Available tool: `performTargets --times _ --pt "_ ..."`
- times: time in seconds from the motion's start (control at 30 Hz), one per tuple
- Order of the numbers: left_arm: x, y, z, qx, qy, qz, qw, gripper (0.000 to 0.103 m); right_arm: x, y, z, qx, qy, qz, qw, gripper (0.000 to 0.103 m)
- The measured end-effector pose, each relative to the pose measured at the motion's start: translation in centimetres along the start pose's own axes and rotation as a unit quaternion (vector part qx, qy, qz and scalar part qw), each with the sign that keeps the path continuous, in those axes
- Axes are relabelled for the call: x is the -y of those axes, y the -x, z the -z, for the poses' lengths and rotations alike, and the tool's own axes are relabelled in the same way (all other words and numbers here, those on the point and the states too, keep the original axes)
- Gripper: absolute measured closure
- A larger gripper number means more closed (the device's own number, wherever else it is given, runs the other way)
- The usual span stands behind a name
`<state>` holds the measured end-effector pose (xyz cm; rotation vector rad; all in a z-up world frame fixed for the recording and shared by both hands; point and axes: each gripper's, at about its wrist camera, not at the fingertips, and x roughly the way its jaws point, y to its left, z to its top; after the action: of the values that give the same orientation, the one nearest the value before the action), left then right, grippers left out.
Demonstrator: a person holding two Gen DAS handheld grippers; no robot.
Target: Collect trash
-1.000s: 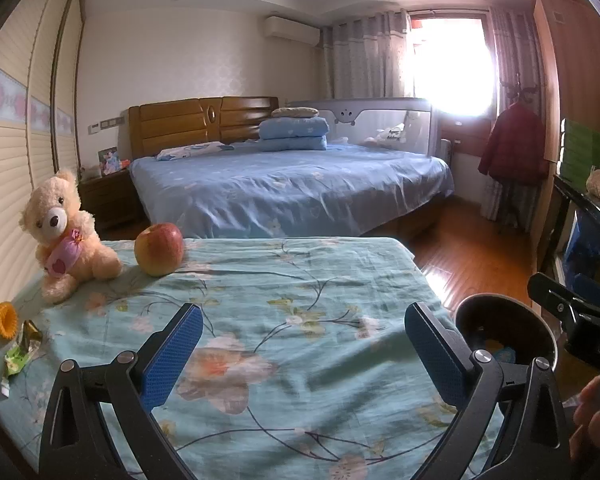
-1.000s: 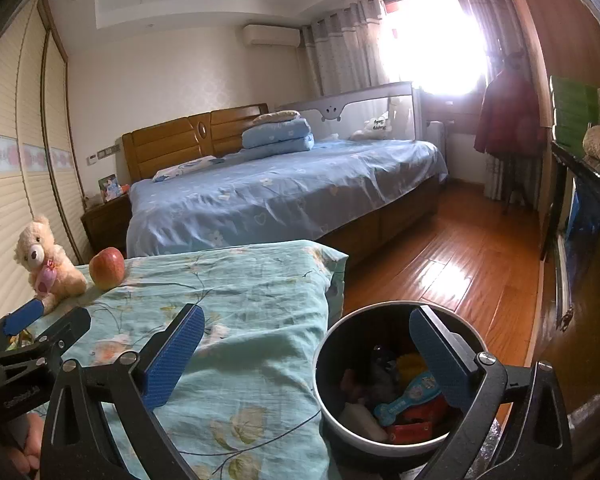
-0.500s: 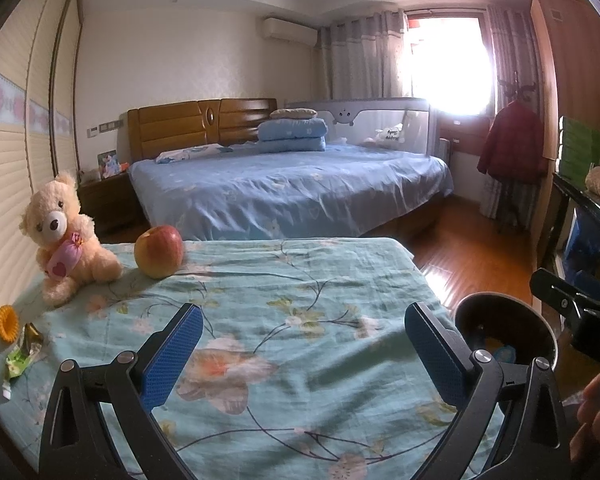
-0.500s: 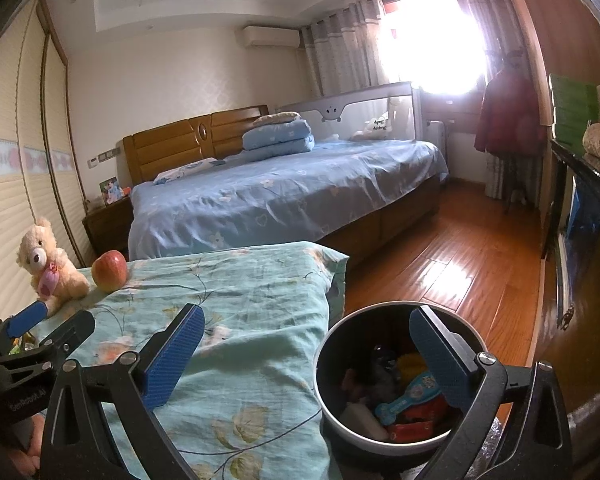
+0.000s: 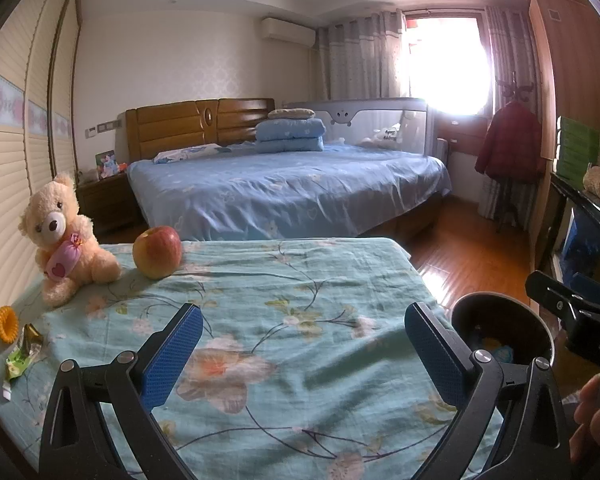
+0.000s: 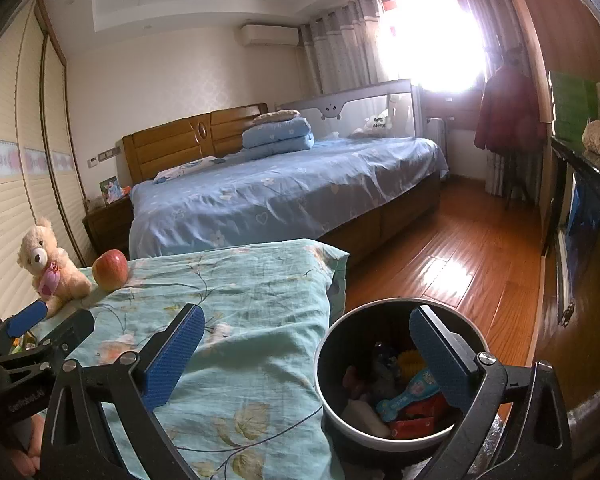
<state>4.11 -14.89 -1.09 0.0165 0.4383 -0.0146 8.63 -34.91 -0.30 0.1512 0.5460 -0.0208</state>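
The left gripper (image 5: 300, 344) hovers over a table draped in a teal floral cloth (image 5: 300, 280), its blue-padded jaws spread wide with nothing between them; the right gripper (image 6: 306, 346) is likewise wide apart and empty, its left finger above the cloth's edge and its right finger over the mouth of a round black trash bin (image 6: 400, 436) that stands just beside the table's right end, on the wooden floor (image 6: 460, 260).

Inside the bin lies a jumble of coloured refuse (a light-blue piece with a printed label, something red, something yellow and something white; the rest is too dark to tell); in the left wrist view the same bin (image 5: 500, 320) shows at the lower right, with the right gripper's black body above it and part of a hand (image 5: 596, 424) at the frame's edge.

At the far left corner of the cloth a green-and-gold crumpled wrapper (image 5: 22, 354) lies flat, well apart from both grippers; just beyond it sits an orange ring (image 5: 4, 322), not touching the wrapper.

Further back a cream teddy bear (image 5: 64, 240) with a pink heart pouch sits upright, and a red-yellow apple (image 5: 157, 252) stands just beside it, to its right.

Behind the table stretches a big bed (image 5: 284, 192) with blue sheets, folded blue quilts (image 5: 290, 134) stacked near its wooden headboard.
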Motion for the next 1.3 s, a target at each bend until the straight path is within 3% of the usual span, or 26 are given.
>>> performTargets --times 1.3 --pt "0.04 0.64 -0.12 0.005 -0.005 0.003 1.0000 0.001 -0.57 0.64 -0.31 0.004 0.000 -0.005 1.000 0.000"
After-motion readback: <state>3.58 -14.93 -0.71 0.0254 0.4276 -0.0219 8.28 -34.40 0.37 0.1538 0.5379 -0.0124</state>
